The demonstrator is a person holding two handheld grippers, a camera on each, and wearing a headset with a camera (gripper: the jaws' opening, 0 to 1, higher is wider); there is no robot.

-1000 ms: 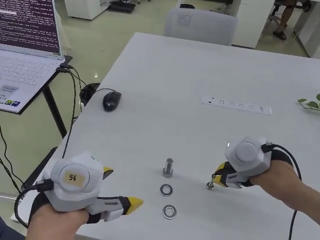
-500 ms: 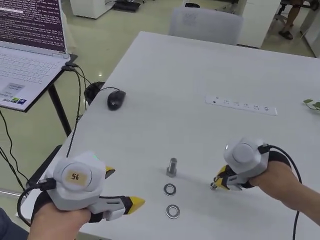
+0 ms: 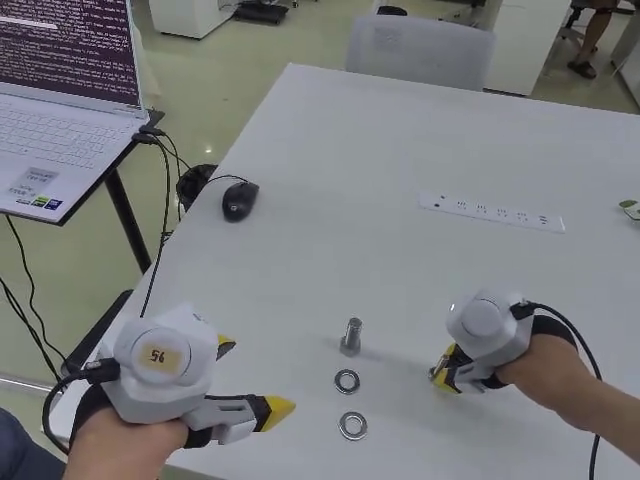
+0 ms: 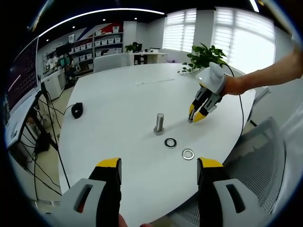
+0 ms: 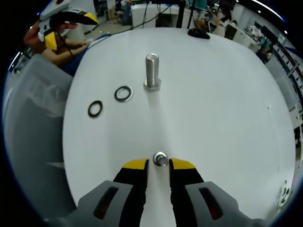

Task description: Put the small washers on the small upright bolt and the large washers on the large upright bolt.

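The right hand-held gripper [image 3: 443, 366] hides most of the small bolt [image 5: 160, 159] in the head view; whether its jaws touch it is unclear. The edge crops the laptop [image 3: 60, 130].

Only legible mark: "56" in dark digits on the round yellow label [image 3: 157, 356] on top of the grey body of the left tongs [image 3: 254, 375], head view. The open silver laptop [image 3: 45, 150] on the stand beside the white bench [image 3: 400, 180] has a dark screen [image 3: 65, 45] full of light text lines and small stickers [image 3: 30, 190] on its palm rest, all too small to read. Both gripper views: no text I can make out.
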